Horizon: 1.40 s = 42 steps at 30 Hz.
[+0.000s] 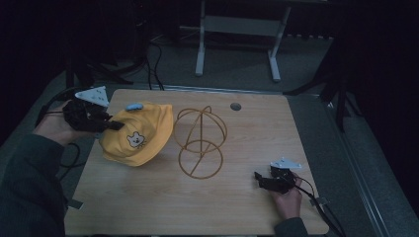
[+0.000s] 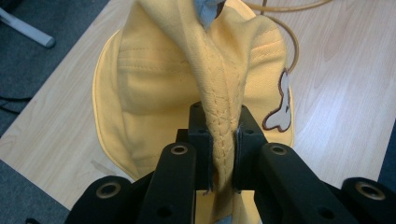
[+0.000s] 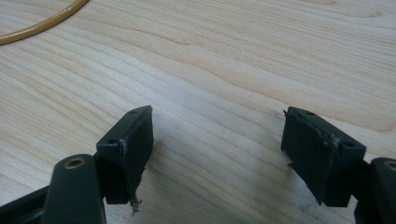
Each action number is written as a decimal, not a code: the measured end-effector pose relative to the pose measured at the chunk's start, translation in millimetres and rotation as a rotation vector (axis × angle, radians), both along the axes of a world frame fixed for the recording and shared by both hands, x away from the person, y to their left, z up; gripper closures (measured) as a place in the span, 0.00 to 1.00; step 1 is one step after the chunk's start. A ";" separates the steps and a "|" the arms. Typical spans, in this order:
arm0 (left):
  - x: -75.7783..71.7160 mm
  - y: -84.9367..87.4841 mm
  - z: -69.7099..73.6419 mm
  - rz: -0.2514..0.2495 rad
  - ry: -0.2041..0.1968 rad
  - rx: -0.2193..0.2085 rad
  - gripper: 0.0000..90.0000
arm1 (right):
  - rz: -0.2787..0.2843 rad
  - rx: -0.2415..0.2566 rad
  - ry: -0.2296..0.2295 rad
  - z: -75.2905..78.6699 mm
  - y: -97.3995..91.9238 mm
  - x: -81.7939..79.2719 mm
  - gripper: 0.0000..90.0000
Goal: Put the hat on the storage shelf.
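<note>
Yellow hat (image 1: pixel 138 136) is seen at the left part of the wooden table (image 1: pixel 247 202), partly resting on it, with its fabric bunched and lifted at the left side. A bear face is printed on its front, and a small blue piece (image 1: pixel 134 106) sits at its top edge. A folded ridge of the hat (image 2: pixel 224 116) is clamped between the jaws of the left gripper (image 2: pixel 222 140), as shown in the left gripper view; the hat's hollow underside is turned toward that camera and nothing is seen inside it. Just beside the hat, to its right, a wire stand (image 1: pixel 200 143) made of tan hoops is set upright on the table, touching or nearly touching the brim; which cannot be told. A small round hole (image 1: pixel 235 106) is found near the table's far edge. The right gripper (image 1: pixel 262 180) is held low over bare wood at the near right, well apart from the hat, and its jaws (image 3: pixel 215 154) are spread wide with nothing between them.
</note>
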<state>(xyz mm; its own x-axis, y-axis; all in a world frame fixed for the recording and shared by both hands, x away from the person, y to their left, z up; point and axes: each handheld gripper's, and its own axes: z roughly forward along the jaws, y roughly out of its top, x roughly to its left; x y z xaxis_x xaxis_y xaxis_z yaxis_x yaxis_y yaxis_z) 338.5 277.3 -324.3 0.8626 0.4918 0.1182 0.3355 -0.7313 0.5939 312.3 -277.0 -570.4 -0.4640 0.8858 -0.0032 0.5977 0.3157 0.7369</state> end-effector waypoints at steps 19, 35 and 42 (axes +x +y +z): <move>0.0 0.7 12.8 -0.013 -0.030 -0.056 0.90 | 0.000 0.000 0.000 0.0 0.0 0.0 0.28; -0.8 -4.5 23.8 -0.045 -0.039 -0.116 0.90 | 0.000 0.000 0.000 0.0 0.0 0.0 0.28; -1.5 -9.5 26.7 -0.068 -0.032 -0.136 0.90 | 0.000 0.000 0.000 0.0 0.0 0.0 0.28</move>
<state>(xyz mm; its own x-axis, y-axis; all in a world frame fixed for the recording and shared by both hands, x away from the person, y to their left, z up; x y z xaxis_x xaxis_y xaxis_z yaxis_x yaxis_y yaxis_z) 337.0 267.8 -297.6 0.8915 0.4455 0.0826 0.2671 -0.6640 0.6984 312.3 -277.0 -570.4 -0.4639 0.8859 -0.0030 0.5976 0.3154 0.7371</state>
